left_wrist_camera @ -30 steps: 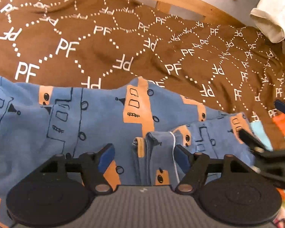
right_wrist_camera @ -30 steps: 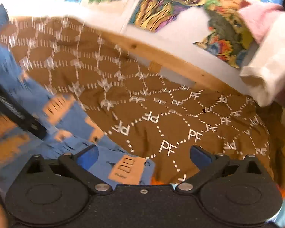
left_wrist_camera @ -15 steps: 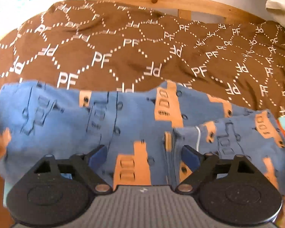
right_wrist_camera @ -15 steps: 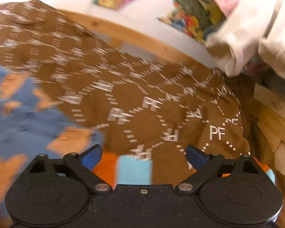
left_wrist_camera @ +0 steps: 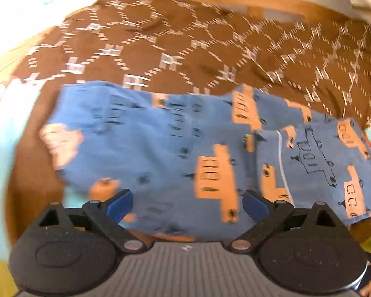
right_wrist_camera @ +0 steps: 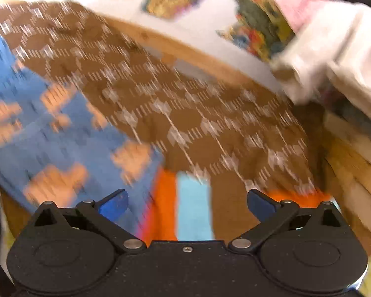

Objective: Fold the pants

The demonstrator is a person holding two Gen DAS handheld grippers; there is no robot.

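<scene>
The blue pants with orange vehicle prints (left_wrist_camera: 185, 143) lie folded flat on a brown patterned blanket (left_wrist_camera: 210, 49); one end is folded over at the right. My left gripper (left_wrist_camera: 187, 202) is open and empty, held above the near edge of the pants. In the right wrist view the pants (right_wrist_camera: 52, 136) lie blurred at the left. My right gripper (right_wrist_camera: 185, 203) is open and empty, over the blanket (right_wrist_camera: 197, 123) and an orange and light-blue cloth (right_wrist_camera: 185, 210) to the right of the pants.
A wooden bed rail (left_wrist_camera: 259, 0) runs along the far side of the blanket. A white cloth pile (right_wrist_camera: 334, 54) and colourful pictures (right_wrist_camera: 254, 29) stand at the back right. Wooden slats (right_wrist_camera: 353, 173) are at the right edge.
Both grippers have pulled back and up from the pants, so more of the folded pants shows. The right gripper has swung to the right, off the pants.
</scene>
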